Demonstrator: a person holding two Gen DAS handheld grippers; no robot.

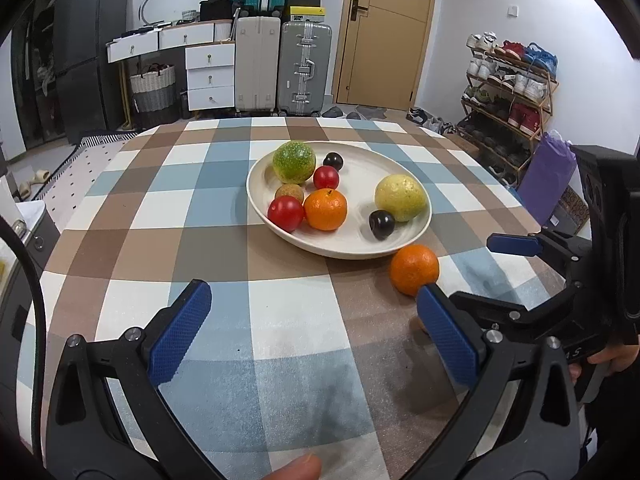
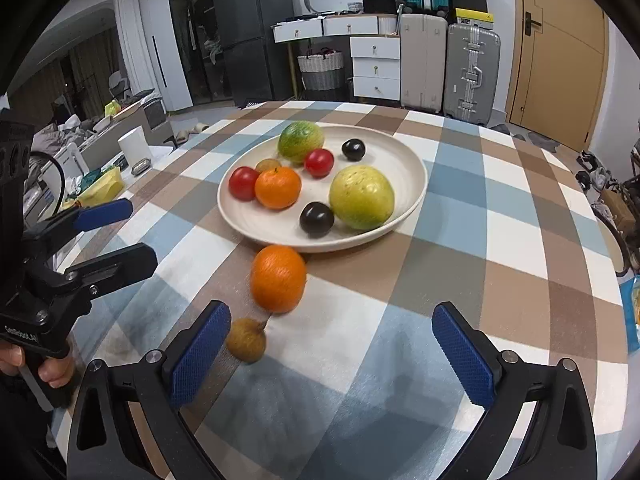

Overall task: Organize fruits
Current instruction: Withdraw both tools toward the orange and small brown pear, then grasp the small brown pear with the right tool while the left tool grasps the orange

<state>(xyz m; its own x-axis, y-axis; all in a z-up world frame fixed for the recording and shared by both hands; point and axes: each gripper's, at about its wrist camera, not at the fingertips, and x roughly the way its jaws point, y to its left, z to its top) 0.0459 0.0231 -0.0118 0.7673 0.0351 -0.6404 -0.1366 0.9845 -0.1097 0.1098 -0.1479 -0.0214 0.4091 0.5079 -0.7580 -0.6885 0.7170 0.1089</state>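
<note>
A cream plate [image 1: 360,248] [image 2: 416,168] on the checked tablecloth holds several fruits: a green one [image 1: 294,161], a yellow one [image 1: 400,197], an orange [image 1: 325,209], two red ones and two dark plums. A loose orange [image 1: 414,269] [image 2: 278,279] lies on the cloth just in front of the plate. A small brown fruit [image 2: 246,339] lies nearer, beside my right gripper's left finger. My left gripper [image 1: 314,330] is open and empty. My right gripper [image 2: 332,354] is open and empty; it also shows in the left wrist view [image 1: 480,276].
The round table's edges curve away on all sides. A white cylinder [image 2: 135,145] and clutter sit on a low surface to the left. Suitcases [image 1: 304,68], drawers and a shoe rack [image 1: 508,92] stand behind.
</note>
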